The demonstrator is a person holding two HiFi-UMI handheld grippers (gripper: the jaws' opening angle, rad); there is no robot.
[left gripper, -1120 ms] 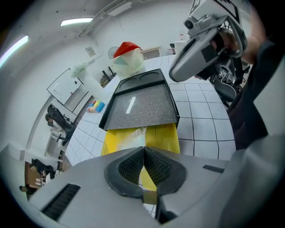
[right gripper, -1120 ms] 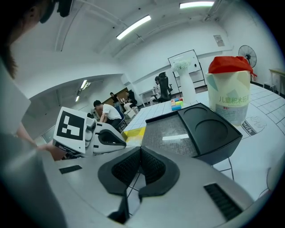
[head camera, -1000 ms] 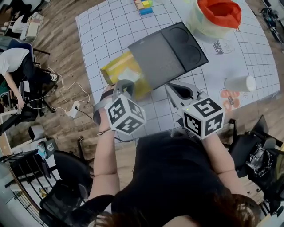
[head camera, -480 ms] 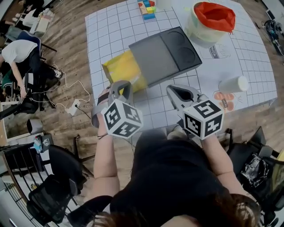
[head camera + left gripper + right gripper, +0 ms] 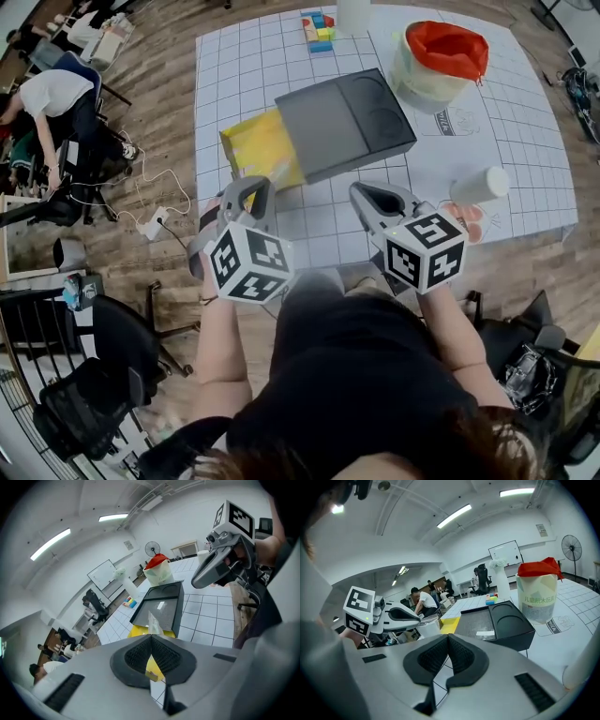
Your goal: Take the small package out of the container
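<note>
Left tongs (image 5: 149,641) pinch the small package (image 5: 153,668) - off the surface, near-left of the grey container (image 5: 345,122), so seemingly out. Right tongs (image 5: 447,641) pressed together, empty - only setting down remains.

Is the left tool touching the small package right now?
Touching. The left gripper view shows the left tool with its jaws closed on the small package, whose clear wrapper sticks out past the tips.
</note>
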